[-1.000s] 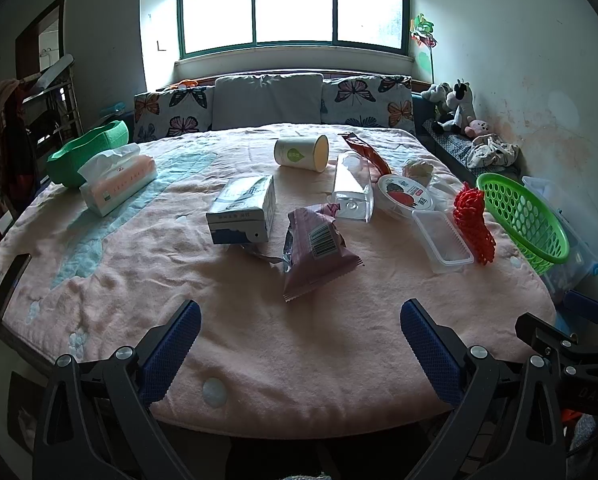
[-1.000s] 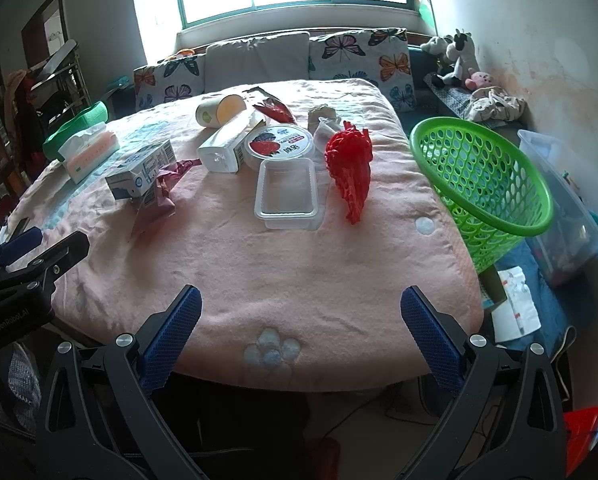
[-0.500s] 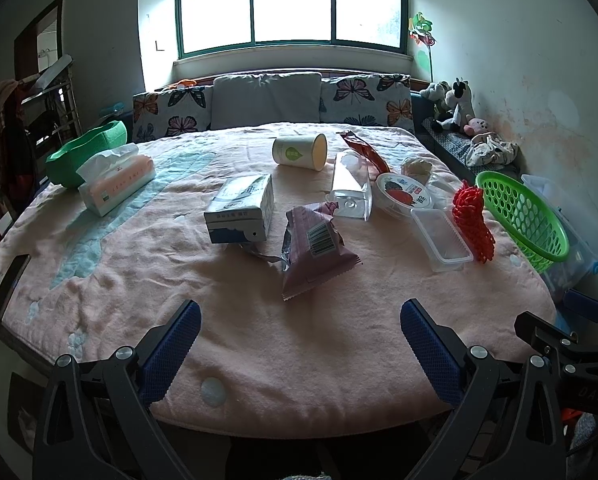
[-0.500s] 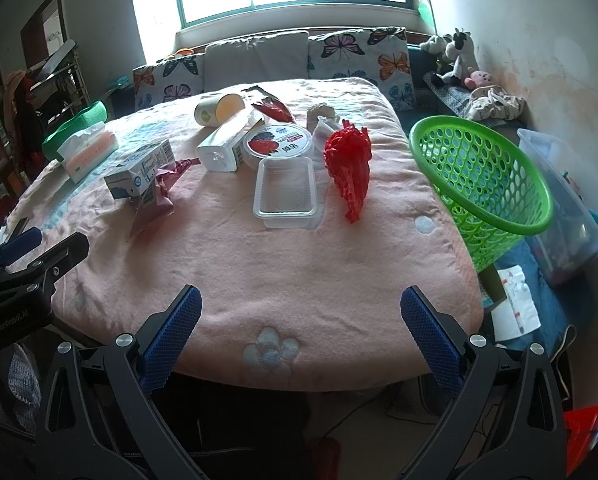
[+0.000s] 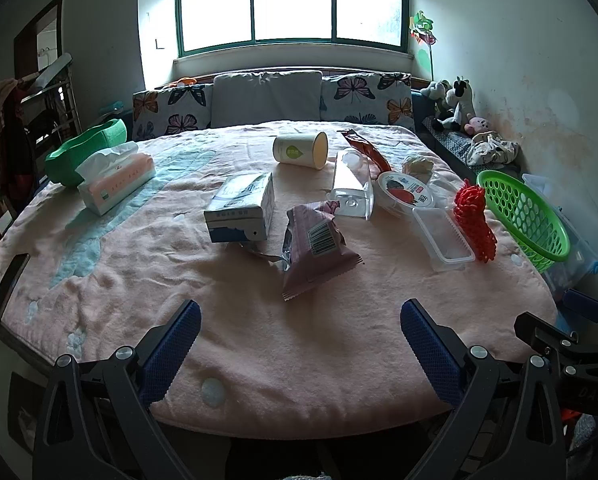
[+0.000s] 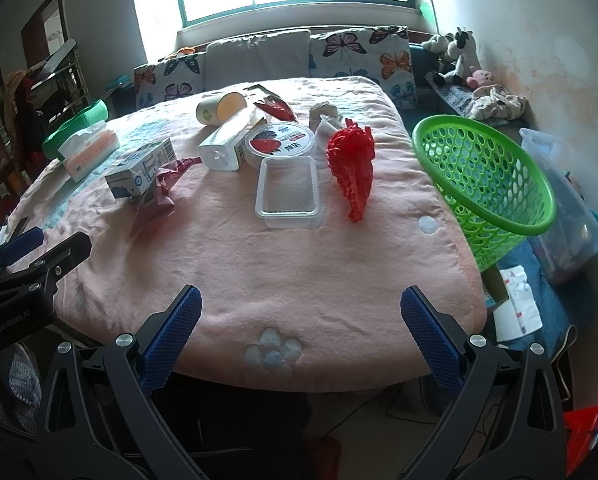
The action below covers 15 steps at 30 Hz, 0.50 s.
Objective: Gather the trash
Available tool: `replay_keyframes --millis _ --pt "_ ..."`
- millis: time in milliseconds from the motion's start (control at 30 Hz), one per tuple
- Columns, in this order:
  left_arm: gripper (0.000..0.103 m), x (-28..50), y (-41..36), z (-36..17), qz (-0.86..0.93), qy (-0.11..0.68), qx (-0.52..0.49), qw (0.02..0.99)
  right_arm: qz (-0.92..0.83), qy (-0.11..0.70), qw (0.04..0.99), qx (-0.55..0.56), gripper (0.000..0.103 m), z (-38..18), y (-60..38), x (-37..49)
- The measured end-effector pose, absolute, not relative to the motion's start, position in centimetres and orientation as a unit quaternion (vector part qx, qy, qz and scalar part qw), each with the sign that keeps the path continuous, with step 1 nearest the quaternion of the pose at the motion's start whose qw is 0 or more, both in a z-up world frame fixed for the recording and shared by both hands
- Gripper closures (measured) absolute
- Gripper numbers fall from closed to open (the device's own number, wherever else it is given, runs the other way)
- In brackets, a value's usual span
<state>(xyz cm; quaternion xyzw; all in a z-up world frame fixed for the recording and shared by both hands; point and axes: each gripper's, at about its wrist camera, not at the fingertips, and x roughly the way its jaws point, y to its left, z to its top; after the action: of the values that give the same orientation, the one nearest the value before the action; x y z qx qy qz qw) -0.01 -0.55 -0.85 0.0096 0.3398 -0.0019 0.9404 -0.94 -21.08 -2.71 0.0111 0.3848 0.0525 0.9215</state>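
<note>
Trash lies on a pink-covered table (image 5: 259, 340): a purple snack bag (image 5: 315, 248), a blue-white carton (image 5: 243, 208), a paper cup (image 5: 301, 151) on its side, a clear box (image 5: 351, 190), a round lidded tub (image 5: 405, 194), a clear tray (image 6: 287, 192) and a red net (image 6: 353, 164). A green basket (image 6: 487, 176) hangs off the table's right edge. My left gripper (image 5: 299, 344) is open and empty at the near edge, short of the snack bag. My right gripper (image 6: 299, 332) is open and empty at the near edge, short of the tray.
A tissue box (image 5: 115, 178) and a green bowl-like holder (image 5: 83, 152) stand at the table's left. A sofa with butterfly cushions (image 5: 267, 100) runs behind. A clear storage bin (image 6: 571, 200) and papers (image 6: 515, 308) lie on the floor at the right.
Both grippers have drifted slightly forward over the table; the objects appear a touch closer. Nothing was taken hold of.
</note>
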Motion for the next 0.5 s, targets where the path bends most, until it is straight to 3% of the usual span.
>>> replay_keyframes --millis 500 --pt "0.006 0.55 -0.32 -1.45 -0.002 0.344 0.010 0.939 0.056 0.388 0.920 0.012 0.004 -2.69 -20.88 -0.50"
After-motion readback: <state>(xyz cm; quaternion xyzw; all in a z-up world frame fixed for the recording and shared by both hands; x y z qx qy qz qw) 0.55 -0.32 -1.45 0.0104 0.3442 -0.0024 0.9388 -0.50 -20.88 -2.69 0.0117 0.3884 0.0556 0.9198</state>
